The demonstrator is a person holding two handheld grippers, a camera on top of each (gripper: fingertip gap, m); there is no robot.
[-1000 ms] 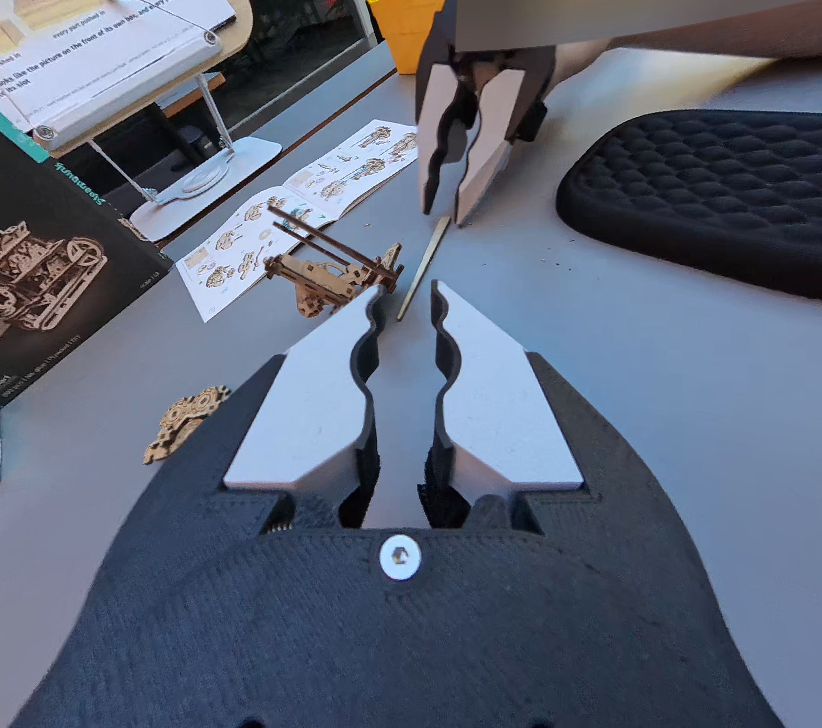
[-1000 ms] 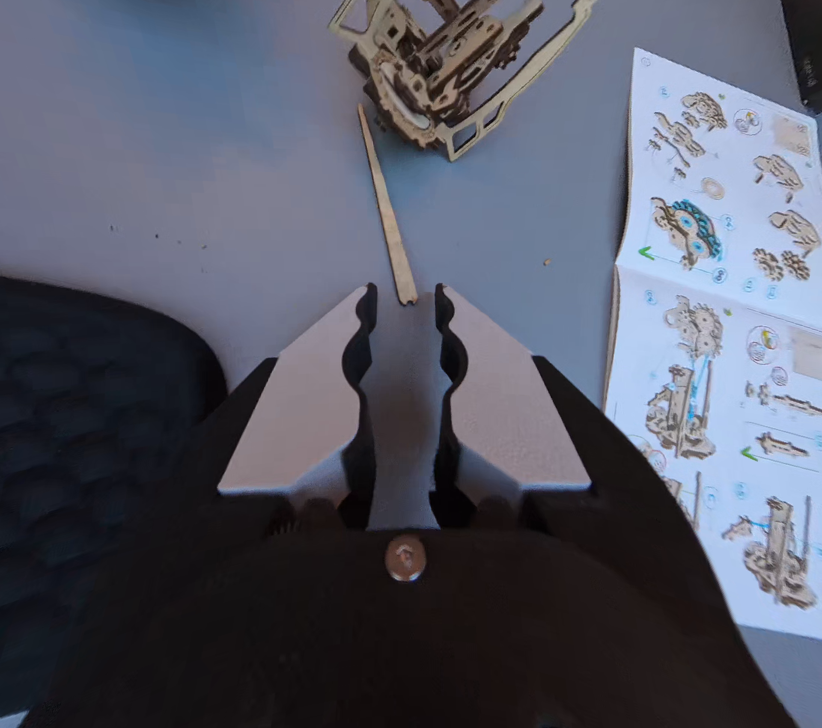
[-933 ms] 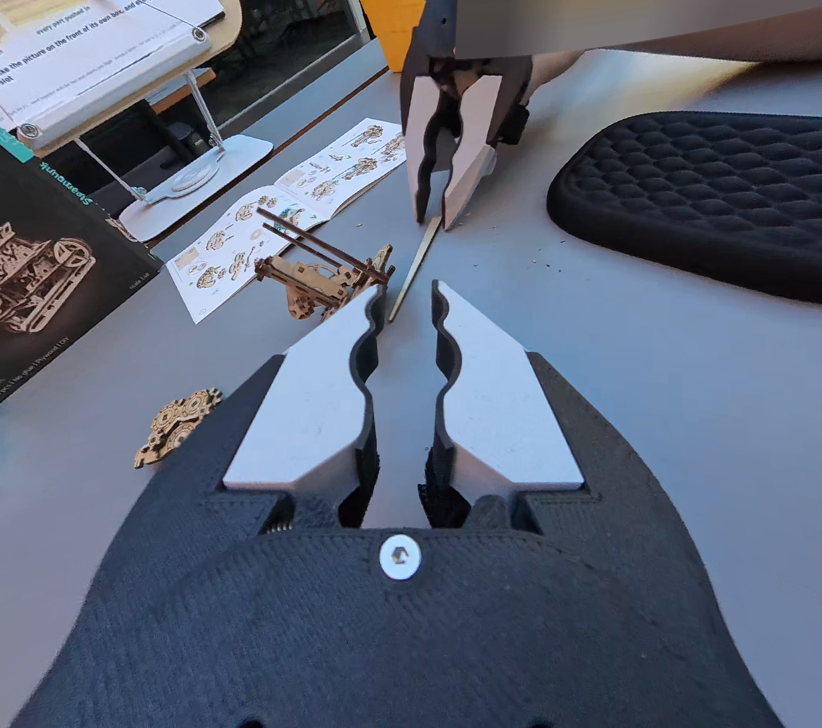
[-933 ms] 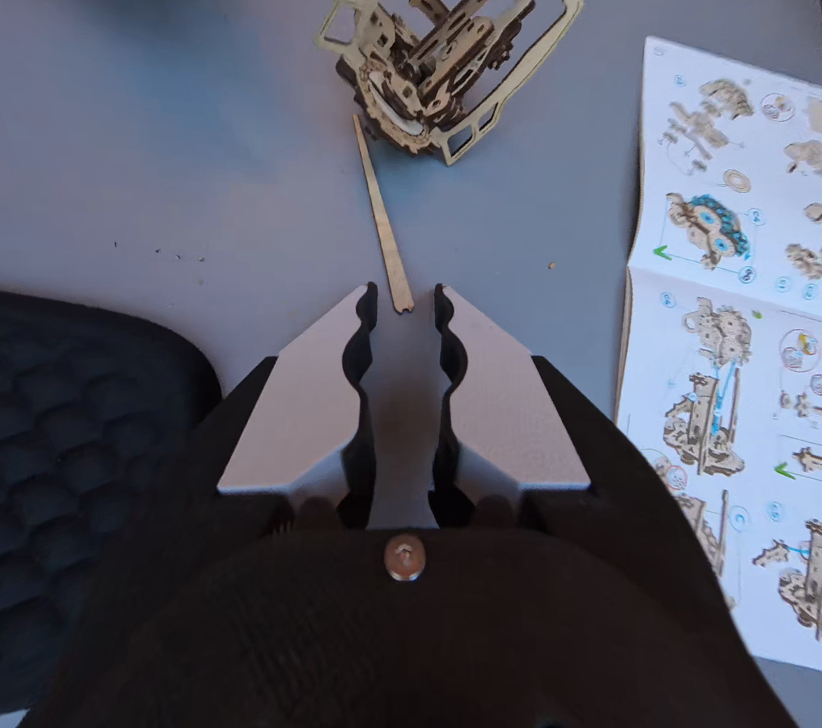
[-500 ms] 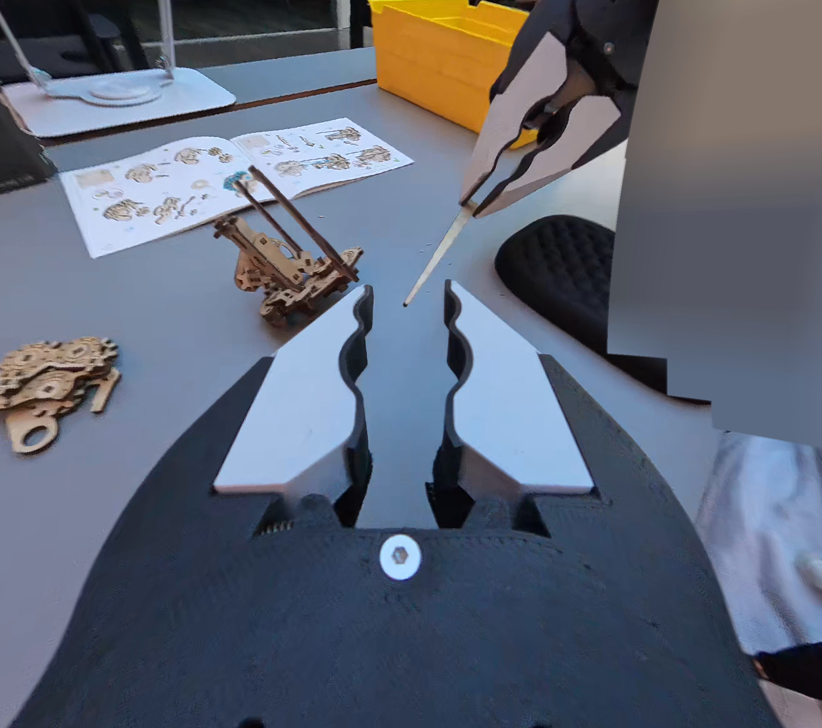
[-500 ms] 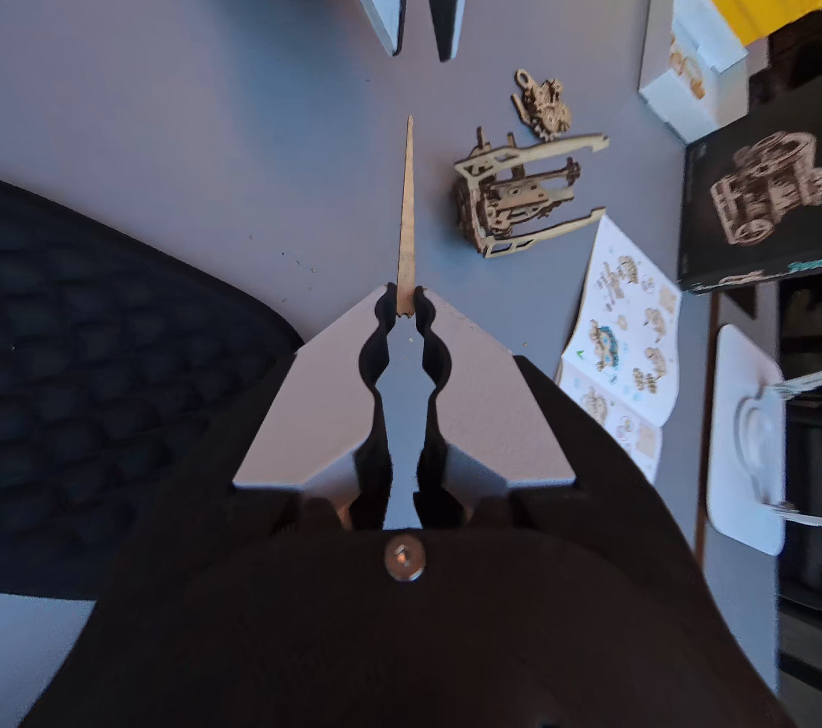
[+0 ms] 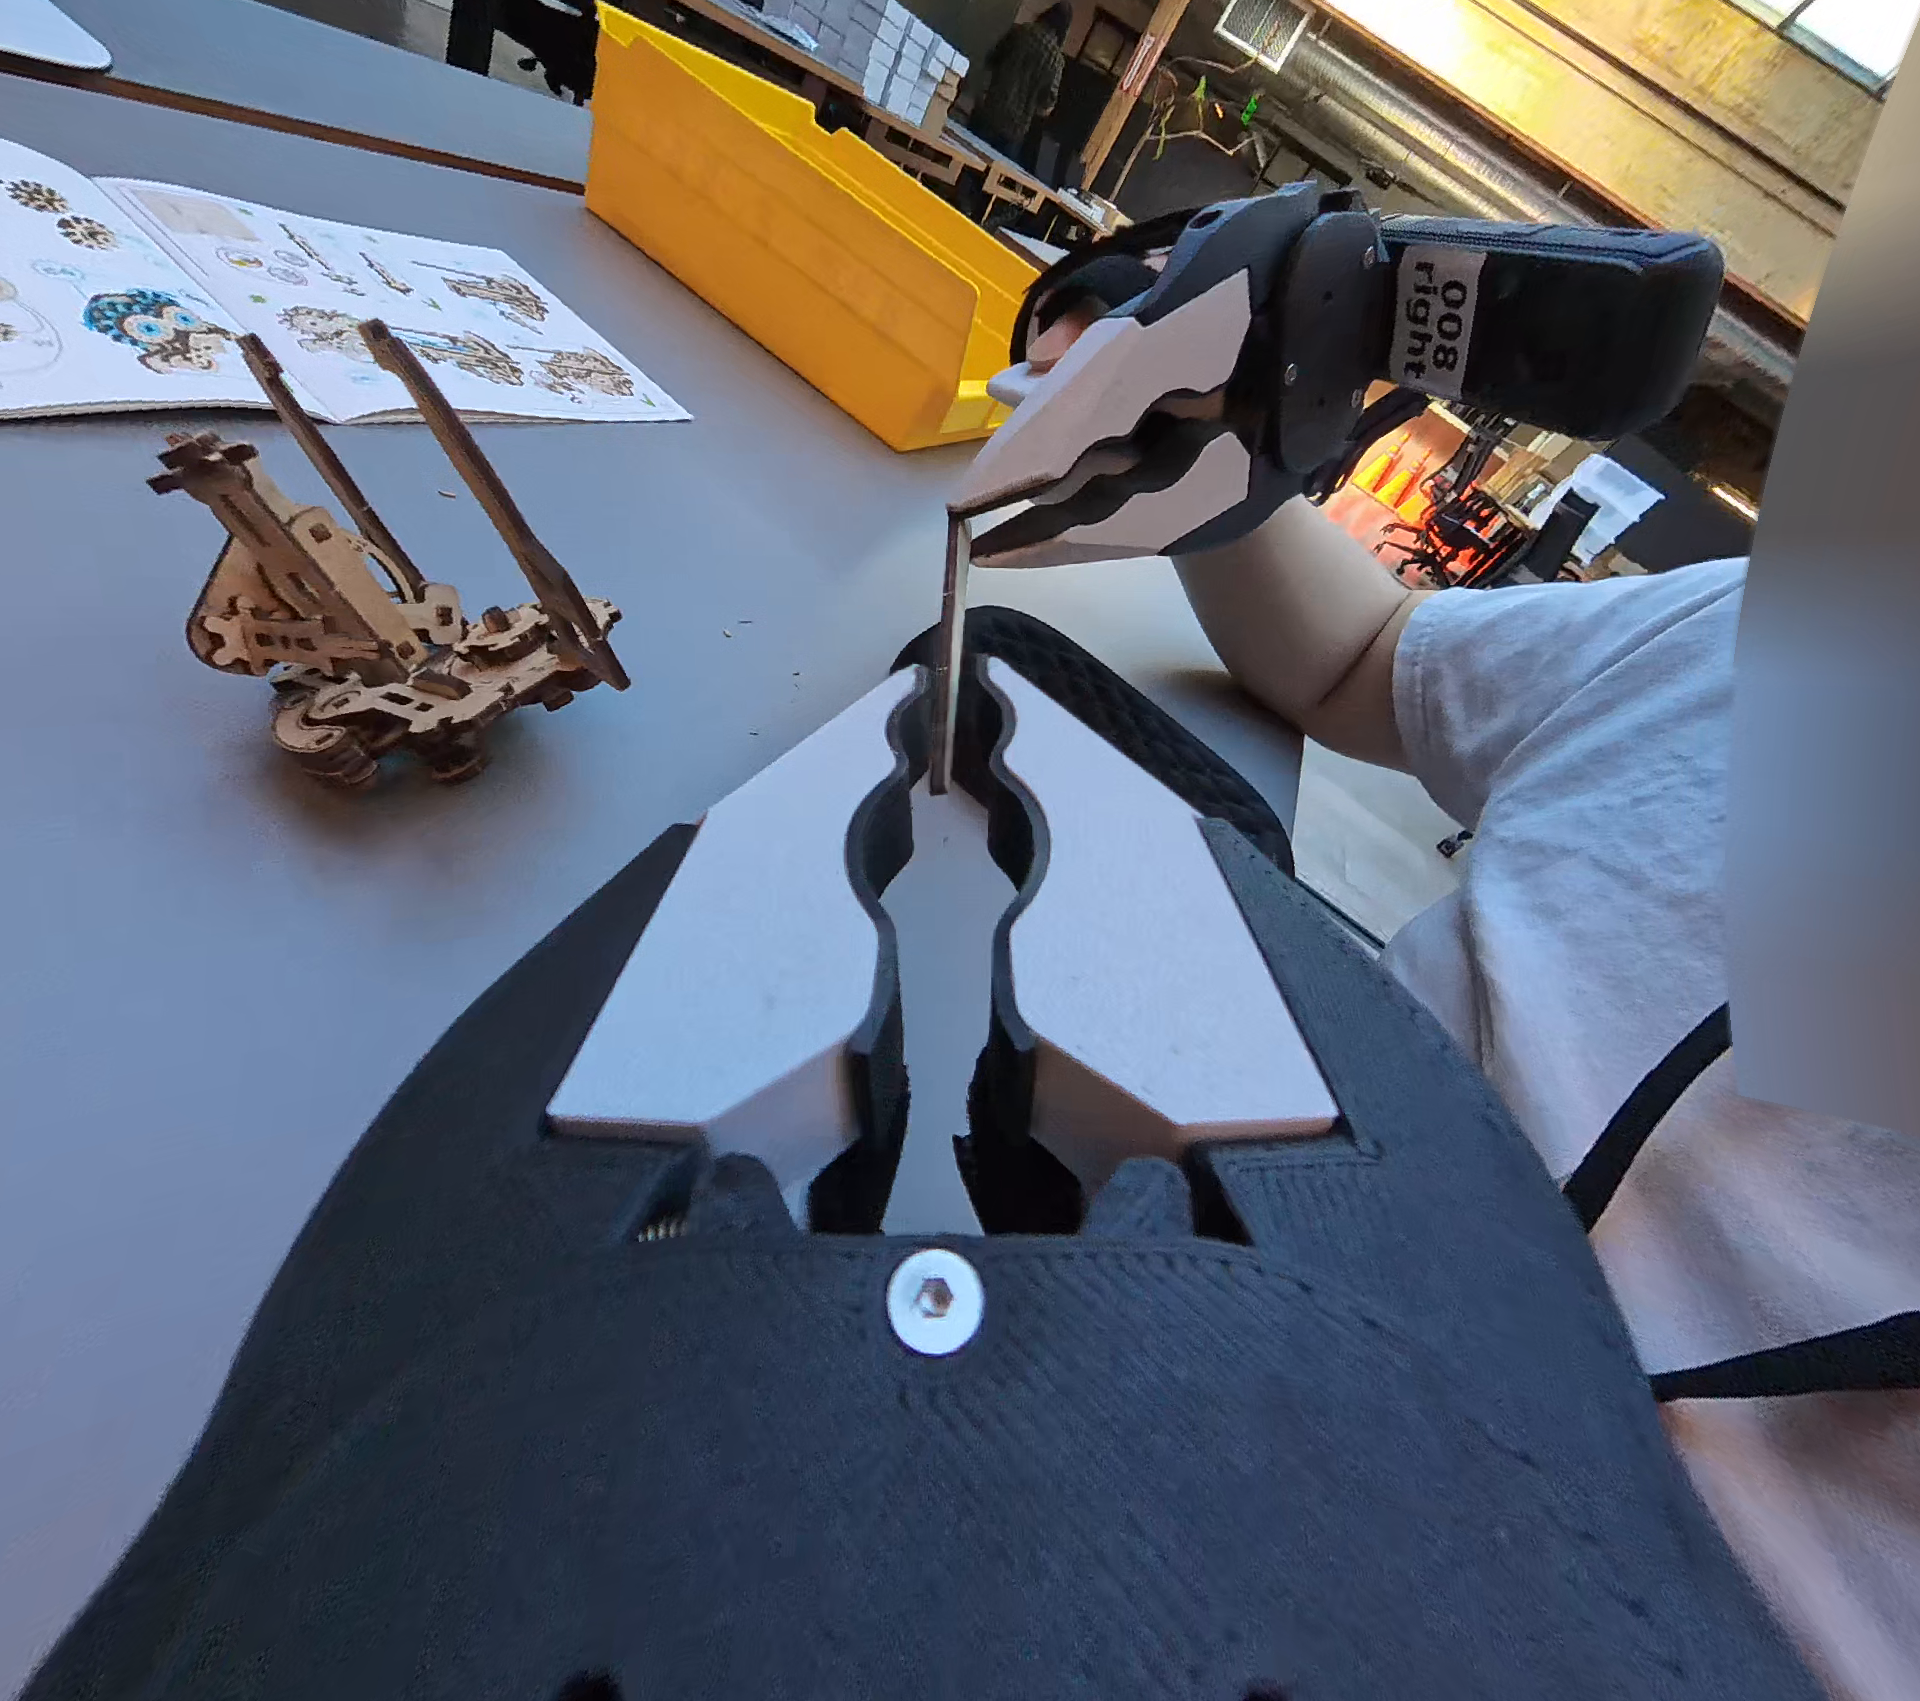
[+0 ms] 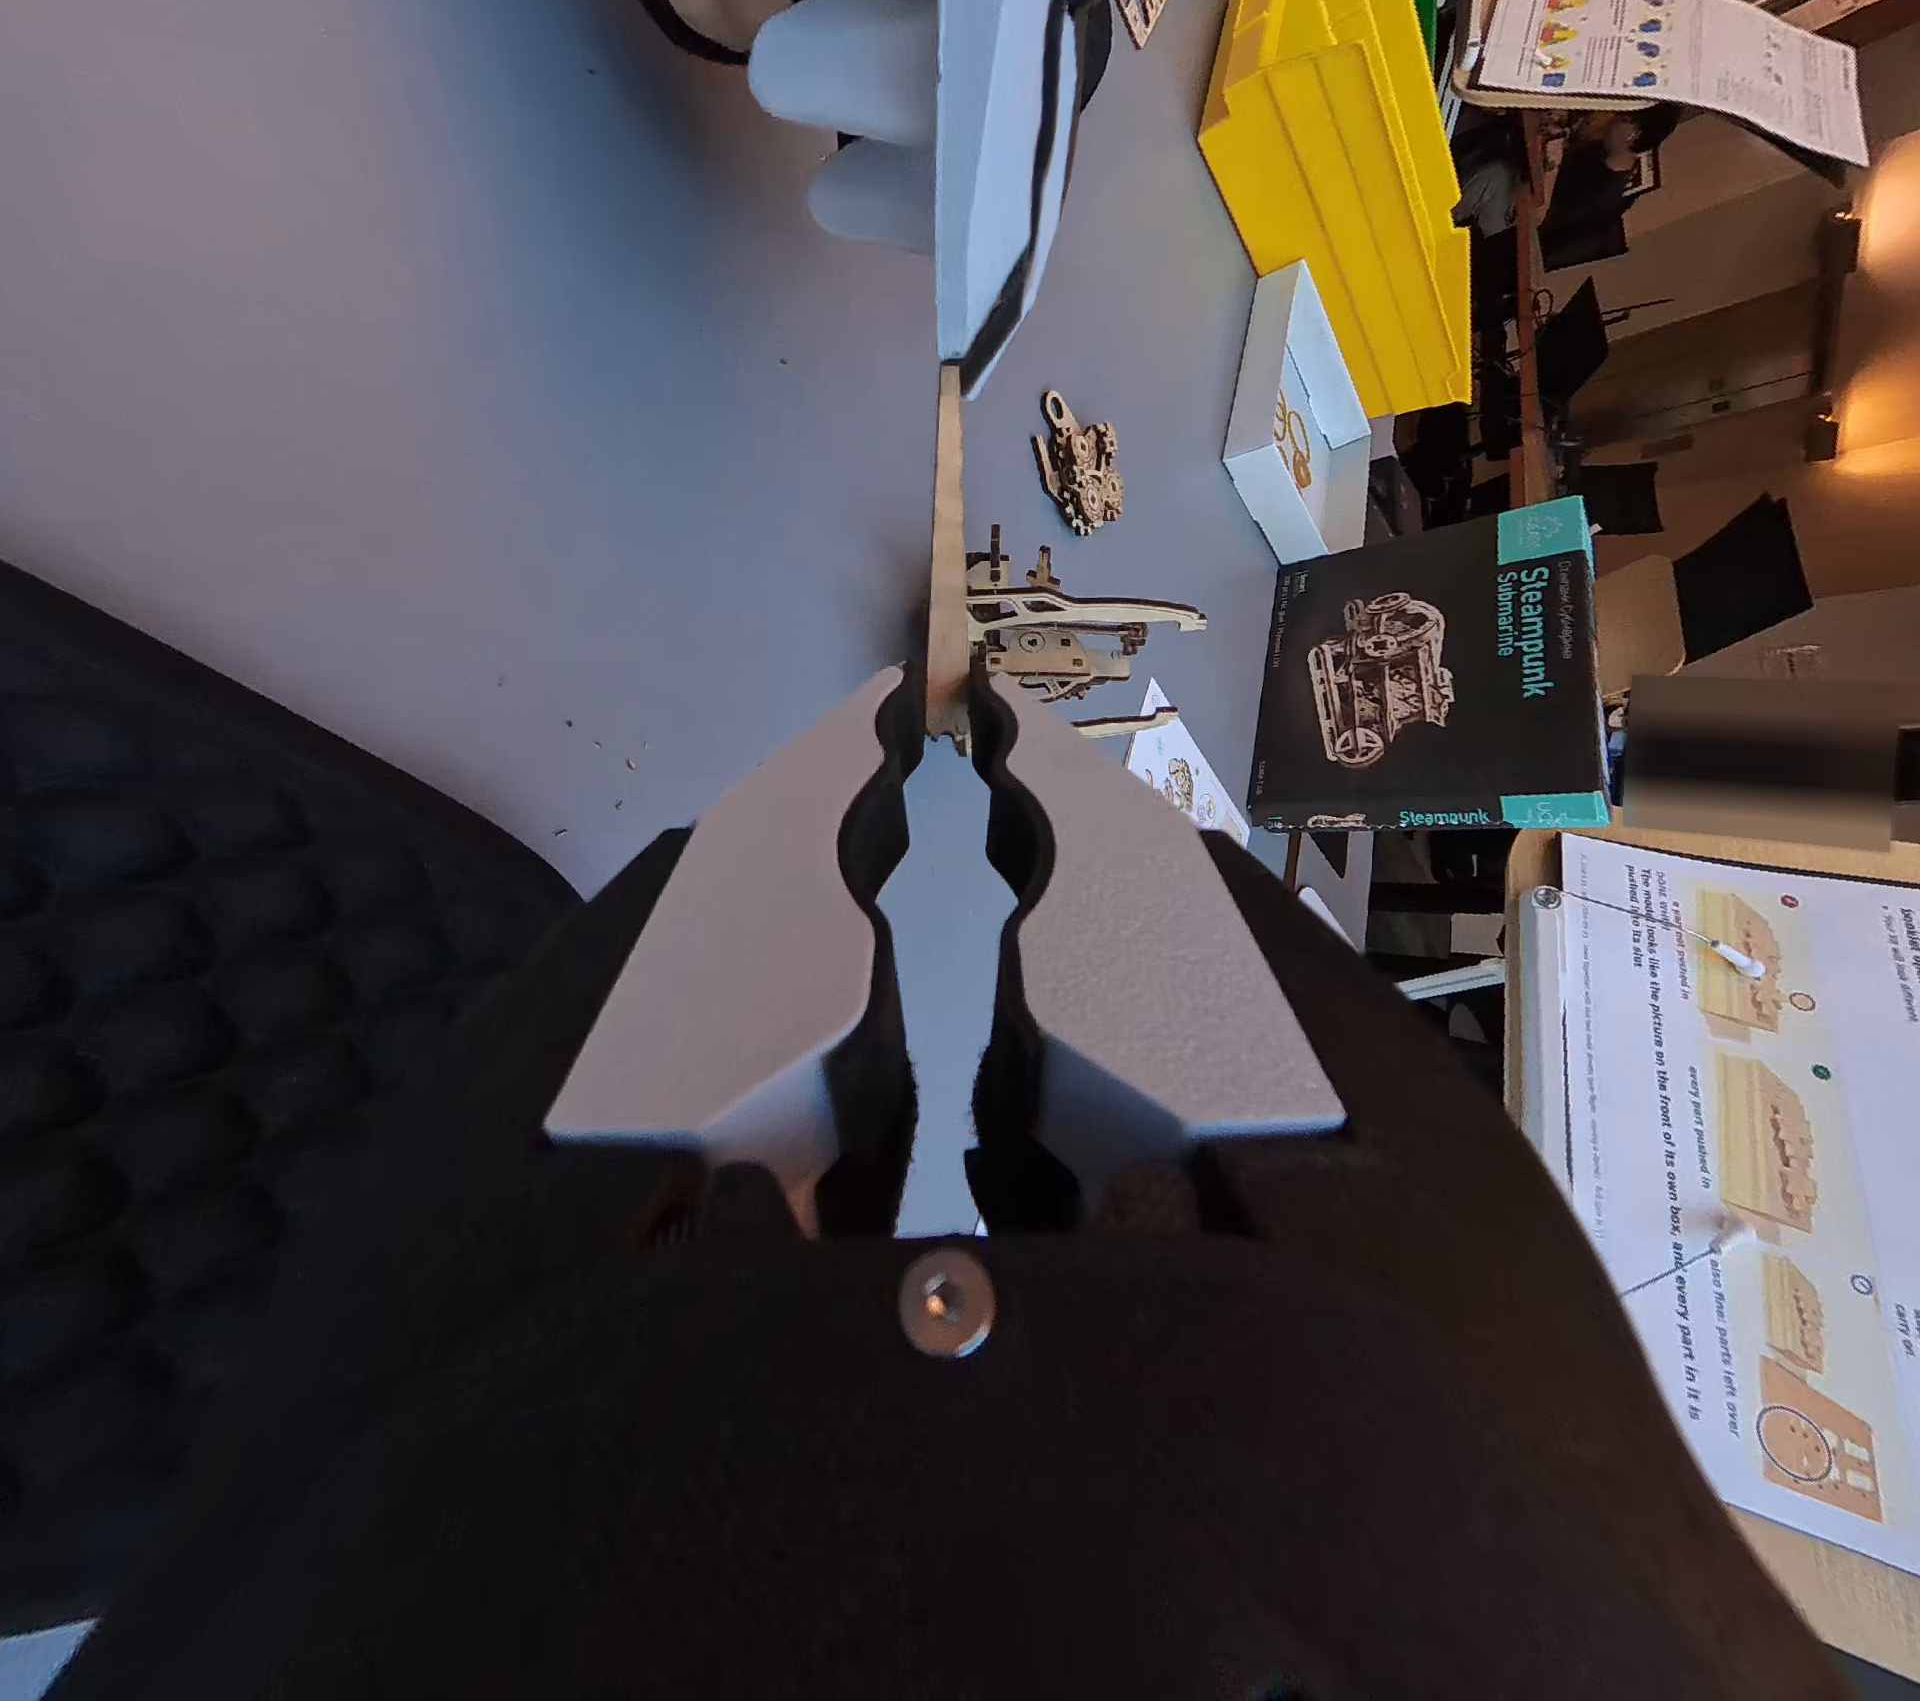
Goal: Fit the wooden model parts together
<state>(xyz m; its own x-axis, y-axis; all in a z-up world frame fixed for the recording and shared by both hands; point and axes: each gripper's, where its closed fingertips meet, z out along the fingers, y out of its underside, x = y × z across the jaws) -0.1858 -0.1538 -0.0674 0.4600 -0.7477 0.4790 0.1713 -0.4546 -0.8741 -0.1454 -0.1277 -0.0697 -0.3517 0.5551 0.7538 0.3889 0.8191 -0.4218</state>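
A thin tapered wooden strip (image 7: pixel 951 612) is held in the air between both grippers. My right gripper (image 8: pixel 945 695) is shut on its wider end; it also shows in the left wrist view (image 7: pixel 966 524). My left gripper (image 7: pixel 948 690) has narrowed onto the strip's pointed end and appears shut on it; it also shows in the right wrist view (image 8: pixel 966 368). The strip (image 8: pixel 945 529) is above the grey table. The partly built wooden model (image 7: pixel 353 643) stands on the table to the left, apart from both grippers. A small wooden gear cluster (image 8: pixel 1081 467) lies beyond it.
A black padded mat (image 7: pixel 1143 716) lies under the grippers. An open instruction booklet (image 7: pixel 312 301) and a yellow bin (image 7: pixel 790 249) are behind the model. A black kit box (image 8: pixel 1423 675), a white box (image 8: pixel 1288 415) and an instruction sheet on a stand (image 8: pixel 1714 1184) are farther off. The left gripper's tips are roughly 6 cm from the right gripper's.
My right gripper shut on the strip's end, lifted it off the table and turned it. My left gripper swung round to the strip's other end and narrowed onto it.
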